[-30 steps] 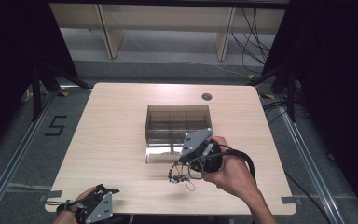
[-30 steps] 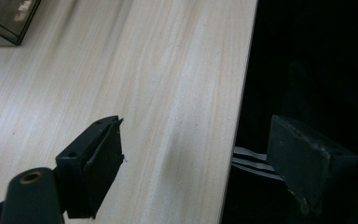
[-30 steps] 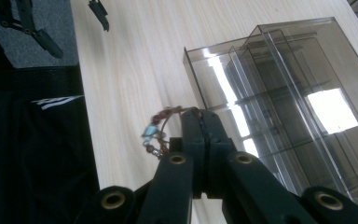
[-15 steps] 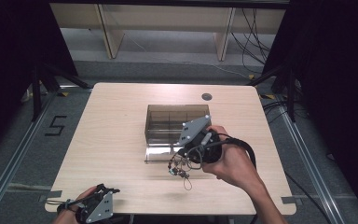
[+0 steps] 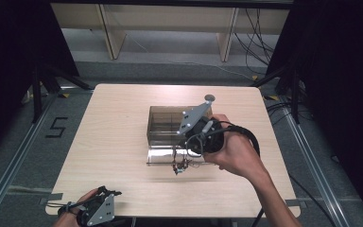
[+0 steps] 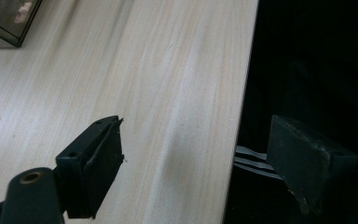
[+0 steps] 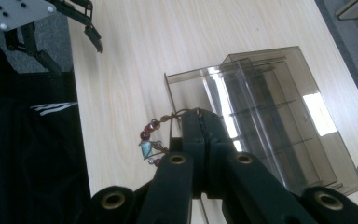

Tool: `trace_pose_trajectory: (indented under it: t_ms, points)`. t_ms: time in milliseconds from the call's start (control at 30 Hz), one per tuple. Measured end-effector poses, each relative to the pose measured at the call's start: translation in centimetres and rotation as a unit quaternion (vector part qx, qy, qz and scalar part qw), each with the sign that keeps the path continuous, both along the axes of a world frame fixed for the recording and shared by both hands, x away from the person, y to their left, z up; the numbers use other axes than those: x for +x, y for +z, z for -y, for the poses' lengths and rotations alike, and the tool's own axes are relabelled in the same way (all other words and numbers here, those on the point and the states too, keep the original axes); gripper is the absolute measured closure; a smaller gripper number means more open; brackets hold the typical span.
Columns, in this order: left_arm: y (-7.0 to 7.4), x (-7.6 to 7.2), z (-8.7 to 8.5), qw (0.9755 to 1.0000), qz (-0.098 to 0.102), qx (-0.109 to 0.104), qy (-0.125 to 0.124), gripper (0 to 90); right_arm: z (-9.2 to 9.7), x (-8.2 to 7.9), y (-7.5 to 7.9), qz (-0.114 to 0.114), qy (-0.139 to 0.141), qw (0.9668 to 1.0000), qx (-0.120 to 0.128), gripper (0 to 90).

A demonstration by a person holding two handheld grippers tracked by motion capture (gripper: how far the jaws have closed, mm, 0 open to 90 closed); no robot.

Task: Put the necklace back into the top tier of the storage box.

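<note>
Far left, at the near edge of the counter (image 5: 113, 142): left tool (image 5: 105, 208), partly cut off by the bottom of the high view, jaws spread wide and holding nothing (one pad over the wood, the other past the counter's edge, as the left gripper view shows). Left hand (image 5: 71, 217) barely in frame.

Toward the middle: one beaded bracelet (image 7: 154, 135), strung on thin brown wire, with dark red beads and one pale turquoise piece; exact bead count too small to make out. Pinched by its wire between the pressed-together jaws of the right tool (image 5: 182, 158), hanging just above the counter, in front of the box.

Just behind: one smoky clear plastic organizer box (image 5: 165, 124) with dividers, its lid (image 5: 163, 156) lying open and flat toward the person; compartment count hard to tell, part of the box hidden behind the right tool.

Right: right hand (image 5: 238, 153), forearm running off the bottom edge. One small grey round disc (image 5: 210, 98) by the far counter edge.
</note>
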State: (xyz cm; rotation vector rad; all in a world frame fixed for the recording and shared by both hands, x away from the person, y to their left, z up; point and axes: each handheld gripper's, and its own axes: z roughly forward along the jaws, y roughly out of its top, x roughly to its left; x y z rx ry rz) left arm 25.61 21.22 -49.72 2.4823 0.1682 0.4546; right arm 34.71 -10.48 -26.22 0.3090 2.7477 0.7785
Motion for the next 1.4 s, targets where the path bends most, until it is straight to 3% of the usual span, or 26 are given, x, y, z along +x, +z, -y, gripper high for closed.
trace_pose_trajectory:
  t_ms: [33, 67, 100, 167, 300, 533, 567, 667, 700, 833, 1233, 1400]
  points:
    - [-0.1, -0.1, 0.0, 1.0000, -0.005, -0.008, 0.004, 17.9, 0.0, 0.1, 0.1, -0.002, -0.004, 1.0000, 0.000, 90.0]
    - [0.1, 0.0, -0.1, 1.0000, 0.000, 0.003, 0.001, 17.9, 0.0, 0.2, 0.2, -0.002, 0.000, 1.0000, -0.001, 90.0]
    - [0.2, 0.0, -0.1, 1.0000, -0.007, 0.007, -0.003, 17.9, -0.1, 0.3, 0.4, -0.001, -0.002, 1.0000, -0.002, 90.0]
    - [0.0, -0.2, 0.0, 0.9999, -0.004, -0.009, 0.005, 17.9, -0.1, 0.6, 0.6, -0.001, -0.001, 1.0000, 0.001, 90.0]
    - [0.1, -0.1, 0.0, 1.0000, -0.001, 0.000, 0.001, 17.9, -0.2, 1.1, 0.9, -0.004, -0.007, 1.0000, 0.001, 90.0]
    - [0.0, -0.2, 0.0, 1.0000, -0.005, -0.008, 0.003, 17.9, -0.4, 2.4, 1.0, -0.006, -0.016, 0.9999, -0.003, 90.0]
    - [0.1, -0.1, 0.0, 1.0000, 0.001, 0.003, -0.001, 17.9, -0.4, 2.4, 0.9, -0.010, -0.024, 0.9997, -0.003, 90.0]
    - [0.0, -0.2, 0.0, 0.9999, -0.004, -0.009, 0.003, 17.9, -0.7, 3.1, 0.3, -0.016, -0.023, 0.9996, -0.005, 90.0]
    - [0.1, -0.1, 0.0, 1.0000, -0.002, 0.001, -0.001, 17.9, -0.7, 3.3, 0.0, -0.019, -0.026, 0.9995, -0.006, 90.0]
    - [0.2, -0.1, -0.1, 1.0000, 0.008, 0.005, 0.000, 17.9, -1.1, 4.4, -1.0, -0.028, -0.024, 0.9993, -0.007, 90.0]
    - [0.2, -0.1, -0.1, 0.9999, -0.010, 0.001, -0.008, 17.9, -1.1, 6.9, -3.7, -0.066, -0.039, 0.9968, -0.022, 90.0]
    - [0.3, -0.1, -0.1, 1.0000, 0.001, 0.003, -0.002, 17.9, -1.0, 7.5, -4.9, -0.077, -0.045, 0.9956, -0.028, 90.0]
